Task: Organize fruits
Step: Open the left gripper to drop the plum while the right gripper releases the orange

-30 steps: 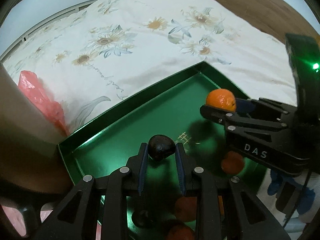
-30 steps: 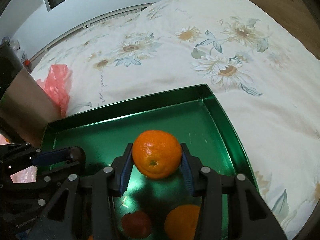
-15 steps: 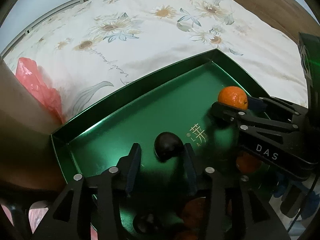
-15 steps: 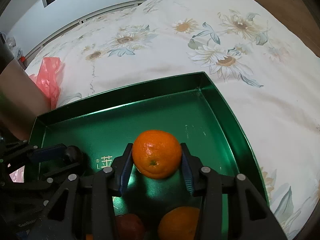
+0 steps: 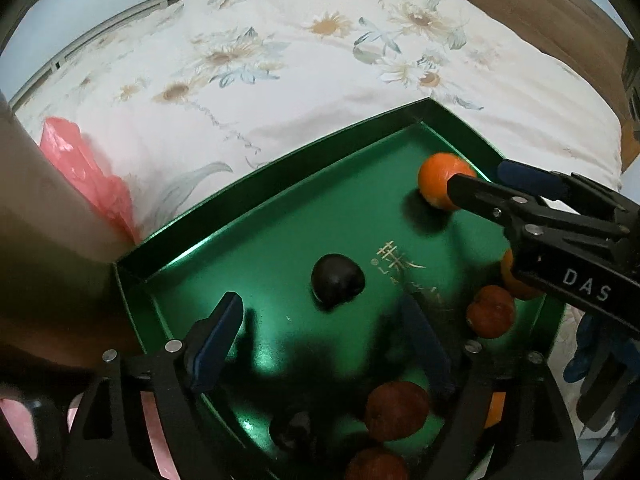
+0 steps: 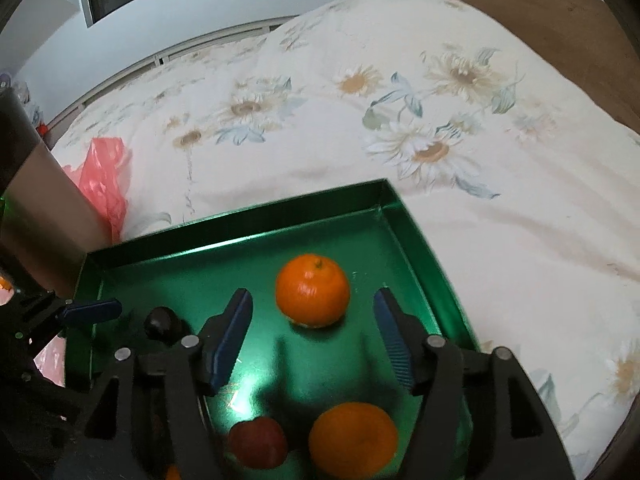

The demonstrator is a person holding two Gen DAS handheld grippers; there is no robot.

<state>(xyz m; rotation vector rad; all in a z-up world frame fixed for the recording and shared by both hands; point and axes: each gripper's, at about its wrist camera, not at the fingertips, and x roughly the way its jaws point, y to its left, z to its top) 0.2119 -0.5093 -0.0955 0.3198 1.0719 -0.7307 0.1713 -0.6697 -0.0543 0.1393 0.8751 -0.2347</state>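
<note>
A green tray [image 5: 256, 216] [image 6: 224, 240] lies on the bed. A dark round fruit [image 5: 338, 280] [image 6: 160, 322] rests on its floor, just ahead of my left gripper [image 5: 320, 309]. Those jaws are opening, and the pads stand clear of the fruit on both sides. An orange [image 6: 312, 280] [image 5: 436, 180] sits on the tray between the fingertips of my right gripper [image 6: 312, 298] [image 5: 478, 176]. Its jaws are opening too and touch nothing. One blue finger [image 6: 92, 311] of the left gripper shows in the right wrist view.
Nearer me in the tray lie a second orange [image 6: 352, 438], red fruits [image 5: 490, 312] [image 6: 258, 442] and another dark fruit [image 5: 292, 432]. A pink plastic bag [image 5: 92, 176] and a brown box [image 5: 44, 216] stand left of the tray. Flowered bedding [image 6: 440, 152] surrounds it.
Both grippers have let go: the left was shut on the dark fruit and the right on the orange. Both fruits now lie on the tray floor between spread jaws.
</note>
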